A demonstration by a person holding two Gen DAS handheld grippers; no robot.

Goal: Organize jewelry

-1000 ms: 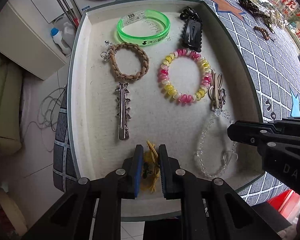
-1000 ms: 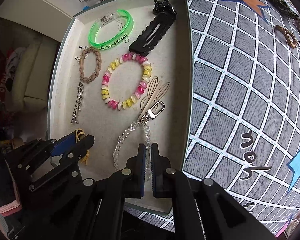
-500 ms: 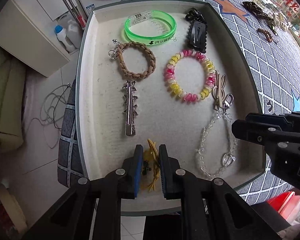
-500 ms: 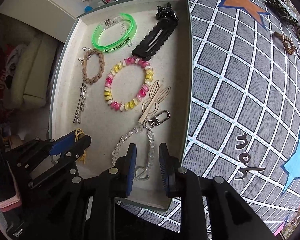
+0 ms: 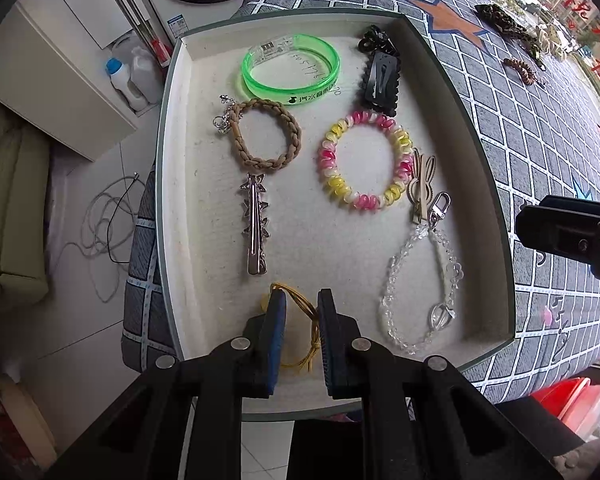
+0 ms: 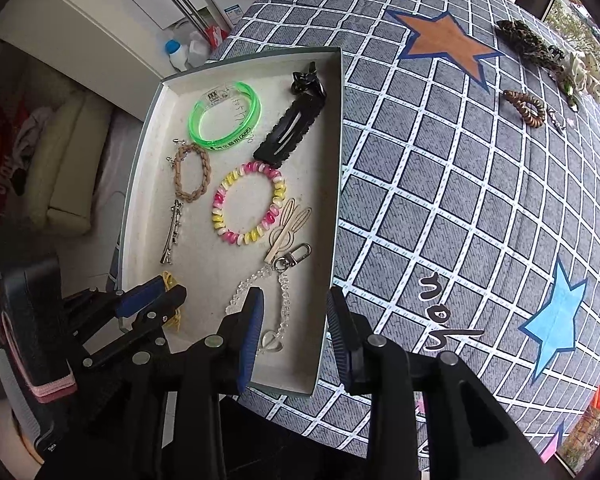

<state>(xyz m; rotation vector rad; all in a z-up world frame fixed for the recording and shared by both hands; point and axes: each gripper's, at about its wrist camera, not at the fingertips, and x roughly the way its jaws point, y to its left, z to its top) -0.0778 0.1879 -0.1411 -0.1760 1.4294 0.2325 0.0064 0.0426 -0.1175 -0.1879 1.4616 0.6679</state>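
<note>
Left claw [image 5: 302, 312] pointed straight down at the near edge of the tray [image 5: 168, 168], fingers narrowly parted with the yellow cord [image 5: 300, 308] lying between them; contact with the pads was hard to judge from the wrist view, possibly only brushing. In the right wrist view the same cord showed as a yellow bunch beside that claw's tips.

Right claw [image 6: 296, 312] had just been opening, jaws now spread, nothing pinched. Clear bead chain [image 6: 278, 308] lay on the tray floor below and between its fingers, free of both pads, its heart charm at the near end and silver clasp at the far end. One finger stood over the tray, the other beyond the tray's wall above the bench [image 6: 460, 208].

Next out: silver star hair clip [image 5: 255, 228] lying lengthwise left of centre; wooden rabbit clip [image 5: 422, 188] just beside the chain's clasp, touching the pink-and-yellow coil band [image 5: 328, 164]. Braided tan bracelet [image 5: 288, 136] just above the star clip's tip.

Far end of tray: green translucent bangle [image 5: 292, 92], printed lettering on its rim; black snap clip [image 5: 382, 80] to its right, a small black claw clip at its far tip.

Beyond the tray, on the checked cloth: brown coil tie [image 6: 526, 106] and a dark patterned scrunchie [image 6: 524, 38], well apart from the tray.
</note>
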